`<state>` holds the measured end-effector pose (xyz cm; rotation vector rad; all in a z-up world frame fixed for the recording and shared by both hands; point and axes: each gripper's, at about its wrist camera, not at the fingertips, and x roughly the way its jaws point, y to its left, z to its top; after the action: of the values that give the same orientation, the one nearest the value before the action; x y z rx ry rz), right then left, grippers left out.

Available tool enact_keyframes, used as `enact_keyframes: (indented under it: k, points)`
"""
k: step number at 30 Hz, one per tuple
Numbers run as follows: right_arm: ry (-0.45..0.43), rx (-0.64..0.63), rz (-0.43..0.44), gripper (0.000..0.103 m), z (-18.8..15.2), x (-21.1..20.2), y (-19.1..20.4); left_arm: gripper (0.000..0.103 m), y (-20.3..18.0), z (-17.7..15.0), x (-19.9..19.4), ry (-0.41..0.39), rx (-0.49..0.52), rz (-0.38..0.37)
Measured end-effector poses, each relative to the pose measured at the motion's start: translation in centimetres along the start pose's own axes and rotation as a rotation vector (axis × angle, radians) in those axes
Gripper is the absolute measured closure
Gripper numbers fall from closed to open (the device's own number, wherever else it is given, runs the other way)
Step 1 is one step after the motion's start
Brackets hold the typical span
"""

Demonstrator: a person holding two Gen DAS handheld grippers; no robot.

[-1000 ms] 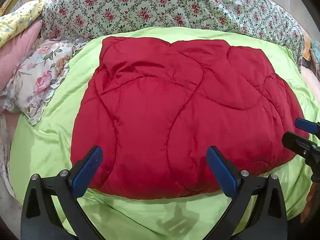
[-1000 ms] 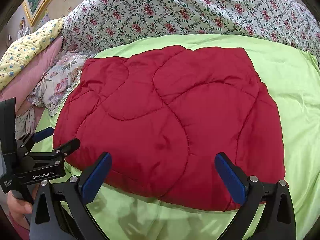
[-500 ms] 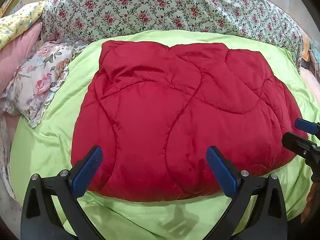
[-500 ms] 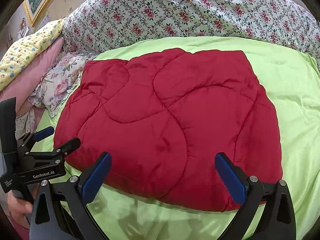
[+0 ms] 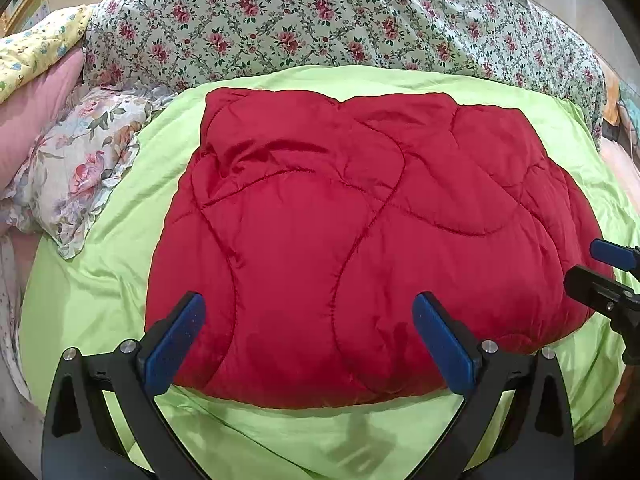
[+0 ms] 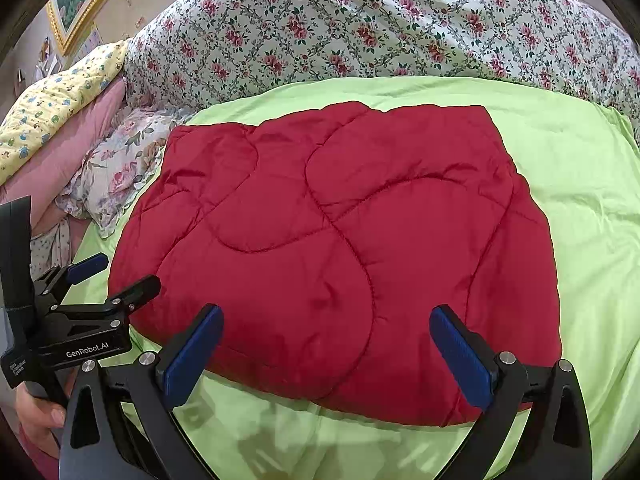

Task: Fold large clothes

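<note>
A red quilted garment (image 5: 360, 240) lies folded into a broad flat block on the lime green sheet (image 5: 100, 288); the right wrist view shows the same garment (image 6: 340, 264). My left gripper (image 5: 308, 344) hovers open above its near edge, nothing between the blue pads. My right gripper (image 6: 326, 354) is also open over the near edge, a little further right. Each gripper shows in the other's view: the right gripper (image 5: 600, 272) at the garment's right side, the left gripper (image 6: 108, 276) at its left, held by a hand (image 6: 36, 412).
A floral duvet (image 5: 340, 20) is heaped along the far side of the bed. A flowered pillow (image 5: 80, 168), a pink pillow (image 5: 32, 120) and a yellow patterned one (image 6: 52, 100) lie at the left. A gilt picture frame (image 6: 88, 0) hangs on the wall.
Both grippers have drawn back slightly, so the garment sits a touch further away and lower in view. The garment itself has not moved.
</note>
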<state>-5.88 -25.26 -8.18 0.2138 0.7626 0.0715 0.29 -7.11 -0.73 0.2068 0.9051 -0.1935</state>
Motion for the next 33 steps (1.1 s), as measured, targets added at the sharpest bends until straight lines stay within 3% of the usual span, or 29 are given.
enact_keyframes:
  k: [33]
  points:
    - [-0.005,0.006,0.003,0.0,0.54,-0.25,-0.24,0.0,0.43,0.15,-0.11,-0.001,-0.018,-0.004]
